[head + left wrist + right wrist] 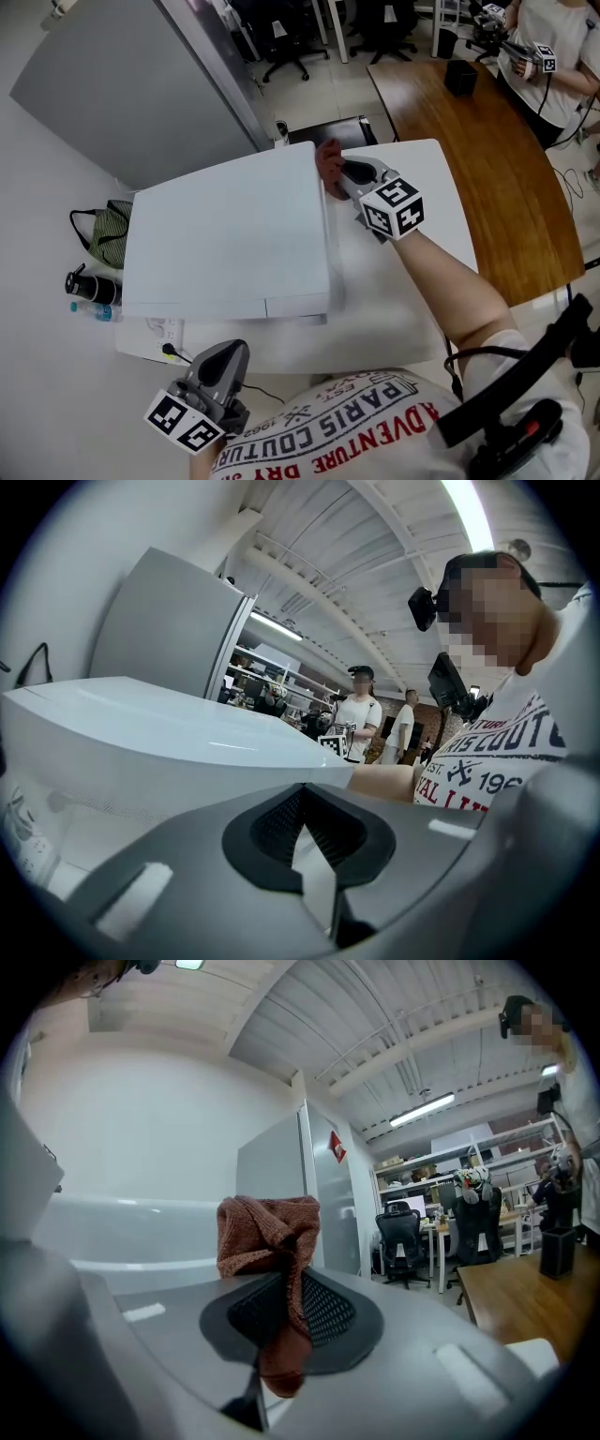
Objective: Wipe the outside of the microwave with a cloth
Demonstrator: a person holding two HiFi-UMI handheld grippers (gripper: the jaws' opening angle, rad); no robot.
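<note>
The white microwave (230, 239) stands on a white table (431, 178), seen from above in the head view. My right gripper (345, 175) is shut on a reddish-brown cloth (328, 164), which sits against the microwave's right side near its back corner. In the right gripper view the cloth (270, 1241) bunches up between the jaws, with the microwave's side (131, 1237) just left of it. My left gripper (220, 367) hangs off the table's front edge, below the microwave, its jaws shut with nothing between them. The microwave's top (159, 728) fills the left gripper view.
A wooden table (497, 159) lies to the right, with a person (553, 56) standing at its far end. A grey cabinet (141, 84) rises behind the microwave. A bag (108, 230) and bottles (89, 291) lie on the floor at the left. Office chairs (291, 37) stand farther back.
</note>
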